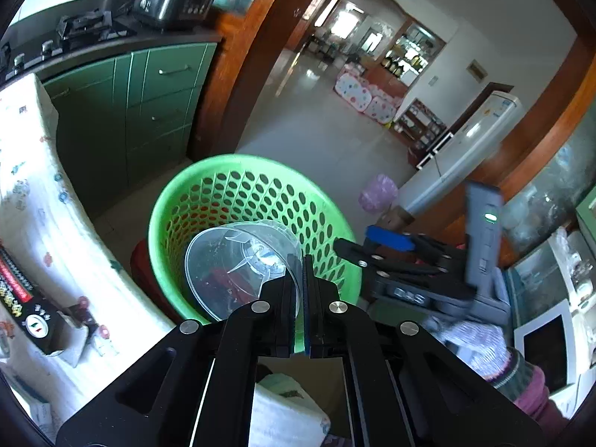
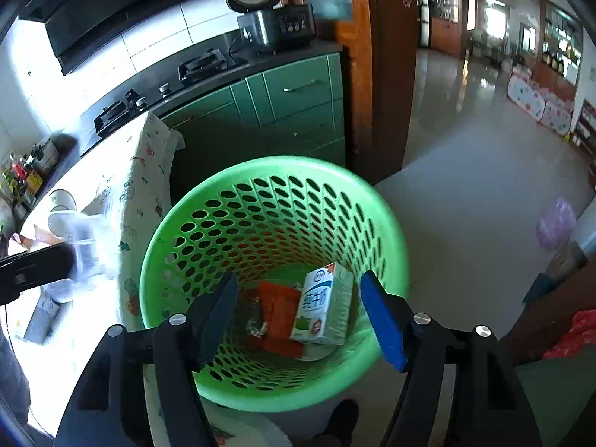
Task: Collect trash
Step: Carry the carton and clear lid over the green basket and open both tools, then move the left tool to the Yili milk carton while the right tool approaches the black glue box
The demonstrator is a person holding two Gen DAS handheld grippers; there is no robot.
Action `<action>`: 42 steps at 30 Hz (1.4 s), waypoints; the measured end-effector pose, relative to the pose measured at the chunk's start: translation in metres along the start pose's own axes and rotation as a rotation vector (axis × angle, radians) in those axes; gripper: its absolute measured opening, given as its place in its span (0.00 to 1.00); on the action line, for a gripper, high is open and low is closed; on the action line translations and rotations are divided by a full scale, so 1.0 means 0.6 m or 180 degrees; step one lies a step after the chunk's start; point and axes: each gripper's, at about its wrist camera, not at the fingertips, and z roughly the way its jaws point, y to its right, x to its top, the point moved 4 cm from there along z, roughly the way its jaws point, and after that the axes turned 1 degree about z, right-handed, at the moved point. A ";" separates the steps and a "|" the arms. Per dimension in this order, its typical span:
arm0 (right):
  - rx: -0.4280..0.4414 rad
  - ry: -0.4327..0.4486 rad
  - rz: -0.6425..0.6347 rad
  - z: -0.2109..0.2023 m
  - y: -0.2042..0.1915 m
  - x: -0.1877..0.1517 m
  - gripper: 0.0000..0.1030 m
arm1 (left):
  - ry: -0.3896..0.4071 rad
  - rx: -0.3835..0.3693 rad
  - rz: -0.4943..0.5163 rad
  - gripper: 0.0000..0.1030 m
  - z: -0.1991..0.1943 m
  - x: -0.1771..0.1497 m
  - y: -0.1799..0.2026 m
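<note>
A green perforated waste basket (image 1: pixel 178 201) stands on the floor beside the table; in the right wrist view (image 2: pixel 275 165) it fills the middle. My left gripper (image 1: pixel 301 260) is shut on the rim of a clear plastic cup (image 1: pixel 238 260), held over the basket's mouth. My right gripper (image 2: pixel 298 283) is open and empty above the basket, and it shows in the left wrist view (image 1: pixel 357 246) at the basket's right rim. Inside the basket lie a white milk carton (image 2: pixel 324 305) and an orange-red wrapper (image 2: pixel 279 313).
A table with a patterned white cloth (image 1: pixel 41 193) is left of the basket, with a dark box (image 1: pixel 26 305) on it. Green kitchen cabinets (image 2: pixel 290 104) and a stove top stand behind. A wooden door frame (image 2: pixel 387 67) opens to a tiled hall.
</note>
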 end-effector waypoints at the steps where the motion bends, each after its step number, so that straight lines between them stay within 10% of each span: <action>1: -0.0013 0.0024 -0.0013 -0.005 0.001 -0.003 0.67 | -0.0036 0.0003 -0.0019 0.02 0.009 0.000 -0.002; 9: 0.0057 0.0055 0.0030 -0.025 0.006 -0.025 0.70 | -0.0197 0.0081 -0.0081 0.06 0.050 -0.005 -0.021; 13: 0.0074 0.0065 0.0062 -0.031 0.004 -0.030 0.70 | -0.0186 0.0057 -0.0086 0.32 0.052 -0.008 -0.020; 23: 0.0133 0.0094 0.0097 -0.052 -0.015 -0.045 0.71 | -0.0092 0.0073 -0.0090 0.41 0.012 -0.018 -0.021; 42: 0.0482 0.0221 -0.0197 -0.136 -0.189 -0.087 0.83 | 0.0599 0.1044 0.0185 0.56 -0.277 -0.129 -0.069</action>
